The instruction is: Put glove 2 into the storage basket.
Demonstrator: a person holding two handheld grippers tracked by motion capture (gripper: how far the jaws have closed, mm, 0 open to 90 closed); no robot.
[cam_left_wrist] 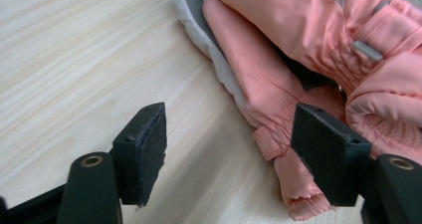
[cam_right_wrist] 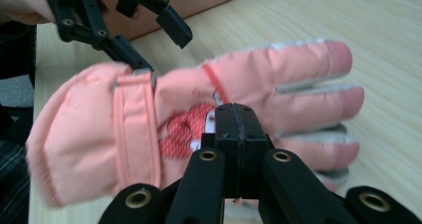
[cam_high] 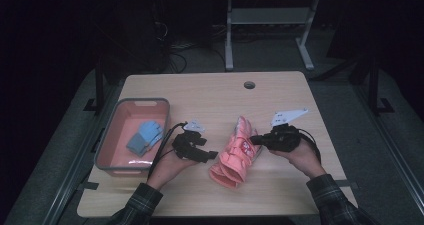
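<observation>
Pink gloves (cam_high: 236,152) lie stacked near the middle of the table (cam_high: 210,92), just right of the bin (cam_high: 131,135), which already holds a blue glove (cam_high: 146,136). The likely job is to carry the pink pair into that bin. The right gripper (cam_high: 256,140) has its jaws pressed together on the edge of the upper glove, near its red patch (cam_right_wrist: 184,129), and seems to be lifting that side. The left gripper (cam_high: 212,155) stands with jaws apart at the cuff end, nothing between them; its pads (cam_left_wrist: 144,152) sit above bare wood with the cuff just beside one of them. To do this well, I would keep the right pinch firm and lift slowly, so the lower glove either comes along or stays flat instead of dragging half off. If both should go together, the left jaws should close on both cuffs before the carry. Both forearms enter from the near edge. The left hand angles inward toward the cuffs, gripper pointing right and slightly down. The right hand faces it from the opposite side, gripper roughly level, its grey plate (cam_high: 288,116) tilted up.
</observation>
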